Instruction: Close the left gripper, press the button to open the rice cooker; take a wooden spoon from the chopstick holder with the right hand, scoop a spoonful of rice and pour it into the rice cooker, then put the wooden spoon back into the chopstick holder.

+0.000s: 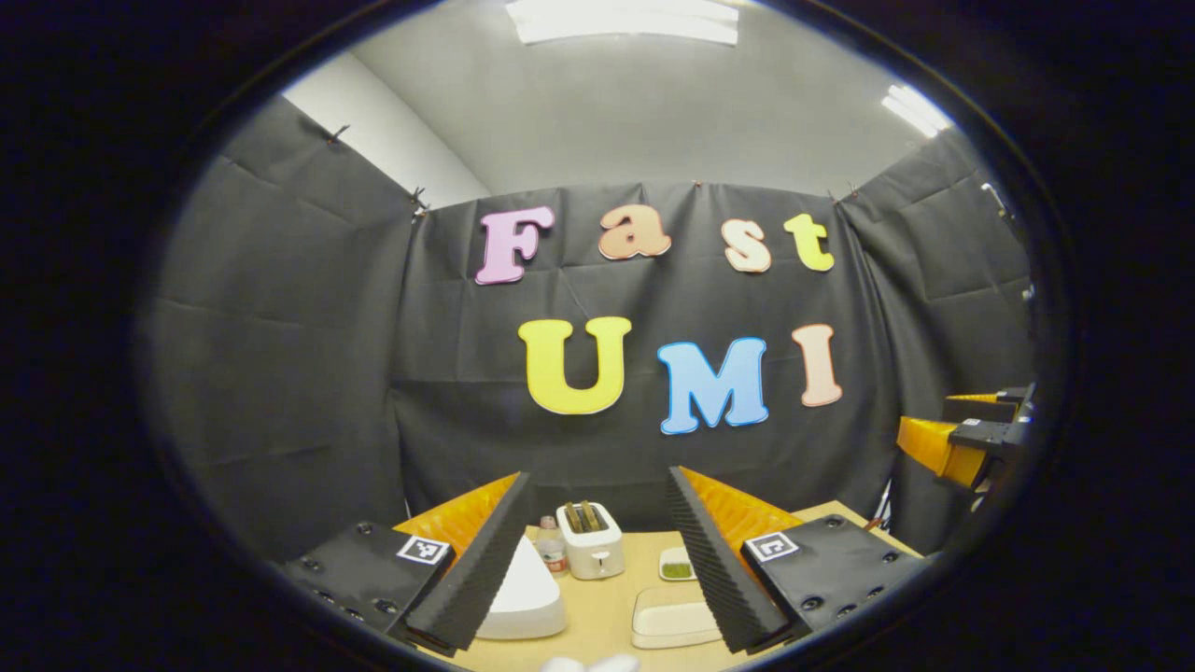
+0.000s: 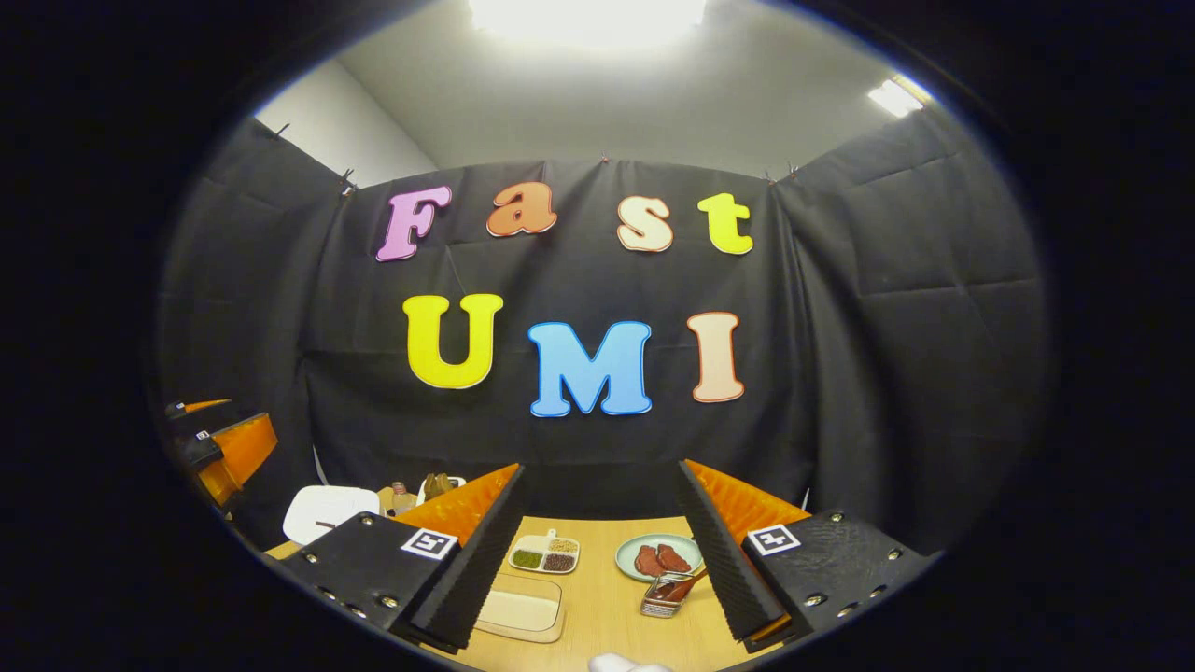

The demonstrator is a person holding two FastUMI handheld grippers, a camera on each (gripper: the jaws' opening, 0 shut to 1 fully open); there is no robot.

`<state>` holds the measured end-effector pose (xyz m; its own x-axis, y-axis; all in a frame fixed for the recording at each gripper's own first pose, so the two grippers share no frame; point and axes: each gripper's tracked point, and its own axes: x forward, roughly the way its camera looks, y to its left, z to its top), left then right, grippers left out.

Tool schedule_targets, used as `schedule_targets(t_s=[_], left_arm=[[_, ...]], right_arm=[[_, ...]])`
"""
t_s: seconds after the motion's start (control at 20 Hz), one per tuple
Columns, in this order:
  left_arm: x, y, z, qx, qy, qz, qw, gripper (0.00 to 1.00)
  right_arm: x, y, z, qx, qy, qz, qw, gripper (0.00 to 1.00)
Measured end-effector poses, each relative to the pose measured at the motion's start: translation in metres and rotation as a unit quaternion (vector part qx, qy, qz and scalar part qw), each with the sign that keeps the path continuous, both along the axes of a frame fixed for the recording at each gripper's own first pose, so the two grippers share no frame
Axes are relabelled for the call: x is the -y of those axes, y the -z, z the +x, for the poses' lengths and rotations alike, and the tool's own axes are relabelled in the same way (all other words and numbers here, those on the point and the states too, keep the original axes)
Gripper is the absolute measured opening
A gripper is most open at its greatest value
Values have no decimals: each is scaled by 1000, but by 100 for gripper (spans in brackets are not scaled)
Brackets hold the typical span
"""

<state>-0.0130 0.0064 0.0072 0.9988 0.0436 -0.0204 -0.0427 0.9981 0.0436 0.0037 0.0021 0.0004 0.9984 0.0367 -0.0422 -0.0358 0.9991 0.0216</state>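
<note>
Left gripper (image 1: 597,560): jaws standing wide apart, gripping nothing, hanging above the near edge of the table (image 1: 607,625).
Cooker (image 1: 523,597): white, lid down, sitting low between the left fingers, close against the left finger (image 1: 476,569), which is hiding part of it; not touching either pad as far as the left gripper view shows.
Rice tray (image 1: 672,616): pale shallow dish lying just inside the right finger of that gripper, beside the cooker.
Behind them: a toaster (image 1: 590,541) with a small bottle (image 1: 551,546) at its side, and a little dish of green bits (image 1: 676,566).
Right gripper (image 2: 597,560): jaws likewise spread, empty, hovering over the table.
Holder (image 2: 661,599): wire basket with the spoon (image 2: 680,588) leaning in it, lying just inside the right finger (image 2: 724,560), partly behind it.
Plate (image 2: 658,555): holding reddish pieces, between the fingers, farther off.
Other items: a divided dish (image 2: 546,555) of grains and the rice tray near the left finger.
Far left of the right gripper view: the cooker's lid, with the left gripper beside it.
</note>
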Motion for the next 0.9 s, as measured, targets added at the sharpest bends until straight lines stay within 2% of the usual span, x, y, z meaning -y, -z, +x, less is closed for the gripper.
schedule_targets(t_s=[0.25,0.45,0.6,0.7,0.75,0.85,0.9], left_arm=[[-13,-7,11,12,6,-12,1000,99],[-21,-14,16,25,6,-2,1000,94],[-23,-18,14,30,16,6,999,62],[-26,-18,13,32,8,4,999,41],[-31,-17,14,31,0,-1,1000,30],[-28,-9,18,14,10,-19,1000,9],[-28,-5,17,9,11,-19,1000,7]], right_arm=[[-14,3,0,-1,8,-21,1000,97],[-13,0,-2,-1,20,-18,1000,97],[-11,1,-3,-4,26,-17,999,97],[-13,1,-3,-6,27,-16,999,97],[-14,2,-3,-8,25,-15,1000,97],[-16,5,-4,-13,25,-19,999,97],[-17,6,-4,-15,23,-21,999,97]])
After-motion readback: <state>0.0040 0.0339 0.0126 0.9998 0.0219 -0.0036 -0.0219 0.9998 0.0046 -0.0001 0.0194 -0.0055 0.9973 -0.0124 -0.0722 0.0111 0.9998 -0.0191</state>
